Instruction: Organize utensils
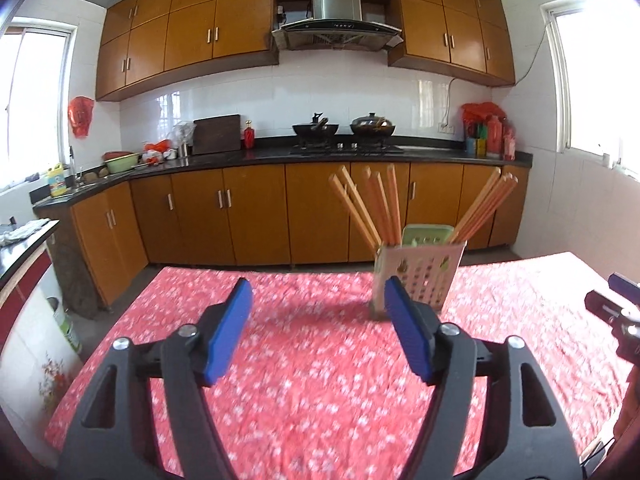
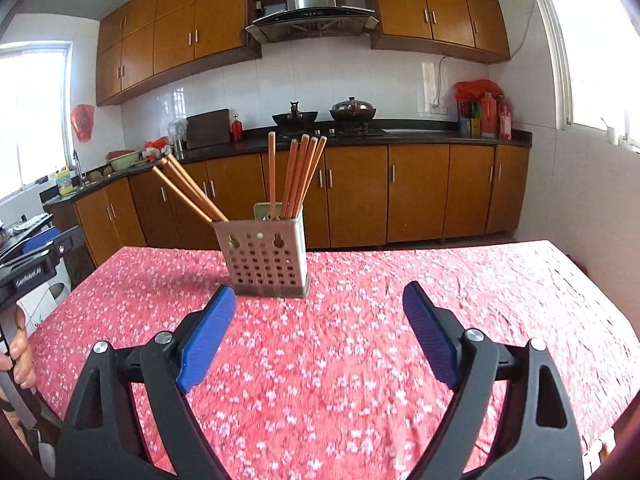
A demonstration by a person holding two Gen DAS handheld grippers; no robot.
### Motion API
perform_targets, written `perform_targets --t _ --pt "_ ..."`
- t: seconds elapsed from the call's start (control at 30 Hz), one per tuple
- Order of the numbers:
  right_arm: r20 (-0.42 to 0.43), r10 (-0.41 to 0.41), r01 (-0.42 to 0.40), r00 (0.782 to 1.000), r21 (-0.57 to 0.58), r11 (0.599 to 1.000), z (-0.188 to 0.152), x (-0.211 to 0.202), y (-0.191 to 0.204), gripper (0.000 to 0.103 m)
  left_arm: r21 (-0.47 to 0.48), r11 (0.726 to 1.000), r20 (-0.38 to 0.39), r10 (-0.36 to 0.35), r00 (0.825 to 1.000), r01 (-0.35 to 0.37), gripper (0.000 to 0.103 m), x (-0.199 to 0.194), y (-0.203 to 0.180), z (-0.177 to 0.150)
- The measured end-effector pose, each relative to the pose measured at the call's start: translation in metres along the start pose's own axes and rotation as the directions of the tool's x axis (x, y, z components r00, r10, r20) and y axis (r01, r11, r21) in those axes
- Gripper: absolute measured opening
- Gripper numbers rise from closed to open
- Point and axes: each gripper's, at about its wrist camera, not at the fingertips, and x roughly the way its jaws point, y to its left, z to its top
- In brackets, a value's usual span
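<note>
A: Nearest, what do the two tools show?

B: The left gripper (image 1: pixel 318 302) has its jaws standing wide with nothing between them, and the right gripper (image 2: pixel 318 308) is spread wider, also empty. Both tilt gently down over the red floral tablecloth (image 2: pixel 360 360).

A: And the utensils?

B: Farther off, mid-table, the perforated holder (image 2: pixel 266 258) stands upright with the chopsticks (image 2: pixel 298 178) fanned in it: one bunch leans left, another stands nearly straight. No utensil lies loose on the cloth.

A: How to do it well?

B: I'd approach one bunch from the side, close on the shafts above the rim, and steady the holder with the other gripper so it doesn't tip.
</note>
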Motion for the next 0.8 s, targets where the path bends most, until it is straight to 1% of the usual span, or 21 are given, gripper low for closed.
perform_targets --t 0.03,0.13,0.23,0.33,0.43,0.57,0.7,0.8 --pt "0.001 -0.005 0.005 1.000 -0.008 1.000 -0.004 -0.004 0.003 0.088 -0.001 1.000 -0.005 0.008 1.000 -0.008 0.076 -0.006 0.002 -0.008" --pt "0.007 -0.010 0.011 1.000 -0.031 0.999 -0.015 -0.014 0.014 0.093 0.001 0.999 -0.011 0.041 0.999 -0.041 0.083 -0.023 0.008 -0.030" --pt "0.022 -0.036 0.038 0.999 -0.080 0.996 -0.028 -0.021 0.030 0.097 -0.001 0.999 -0.011 0.046 0.999 -0.046 0.088 -0.037 0.012 -0.044" --pt "0.029 -0.052 0.055 0.998 -0.125 0.991 -0.039 -0.026 0.044 0.099 0.016 0.998 0.014 0.060 0.998 -0.060 0.094 -0.052 0.010 -0.055" --pt "0.039 -0.070 0.075 0.997 -0.129 0.989 -0.047 -0.030 0.051 0.101 0.033 0.997 0.038 0.070 0.997 -0.072 0.098 -0.064 0.005 -0.062" --pt "0.031 -0.073 0.076 0.997 -0.085 0.993 -0.058 -0.036 0.049 0.101 0.044 0.996 0.050 0.074 0.996 -0.076 0.099 -0.073 -0.002 -0.069" --pt "0.013 -0.075 0.075 0.997 -0.022 0.997 -0.063 -0.038 0.043 0.101 0.039 0.997 0.036 0.070 0.997 -0.071 0.099 -0.074 -0.002 -0.075" --pt "0.009 -0.089 0.089 0.996 -0.015 0.996 -0.066 -0.039 0.041 0.101 0.027 0.997 0.022 0.067 0.998 -0.068 0.099 -0.074 -0.002 -0.079"
